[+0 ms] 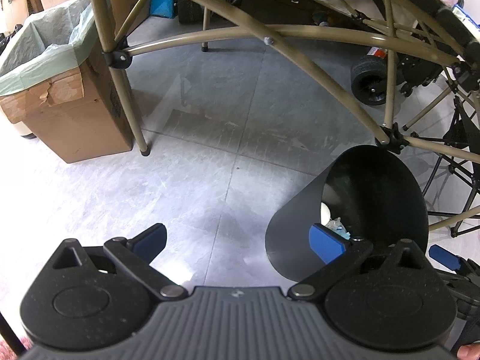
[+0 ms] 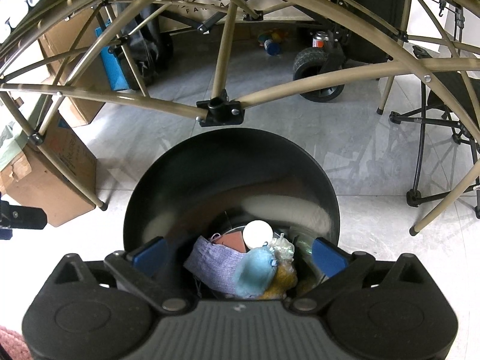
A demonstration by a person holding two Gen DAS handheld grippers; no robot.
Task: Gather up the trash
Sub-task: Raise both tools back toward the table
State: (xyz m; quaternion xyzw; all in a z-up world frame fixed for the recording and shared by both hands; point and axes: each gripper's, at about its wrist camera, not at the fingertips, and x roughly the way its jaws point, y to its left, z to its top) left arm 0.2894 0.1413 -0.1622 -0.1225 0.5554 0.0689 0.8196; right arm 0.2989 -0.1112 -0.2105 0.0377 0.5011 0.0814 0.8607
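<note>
The right gripper [image 2: 238,255] points steeply down over the mouth of the black trash bin [image 2: 231,162], its blue-padded jaws spread wide with nothing pressed between them. Both pads sit just inside the near rim of the bin. Beneath them, at the bottom of the bin, lies the collected trash: a lilac face mask [image 2: 210,262], a light blue crumpled piece [image 2: 255,273], a clear plastic wrapper [image 2: 282,247], a white round lid [image 2: 258,234], a reddish-brown flat piece [image 2: 232,240] and something yellowish [image 2: 285,279].

The left gripper [image 1: 238,243] also tilts steeply down, aimed at the bare grey tiled floor [image 1: 192,186] to the left of the bin. Its jaws stand wide too and hold nothing; the right-hand pad overlaps the bin's near wall in this view, and whether it touches is unclear. A blue pad of the other gripper shows at the right edge.

The bin stands on the floor beside the tan tubular legs of a folding frame [image 1: 315,66]. A cardboard box lined with a green bag [image 1: 57,90] sits well apart at the left.
</note>
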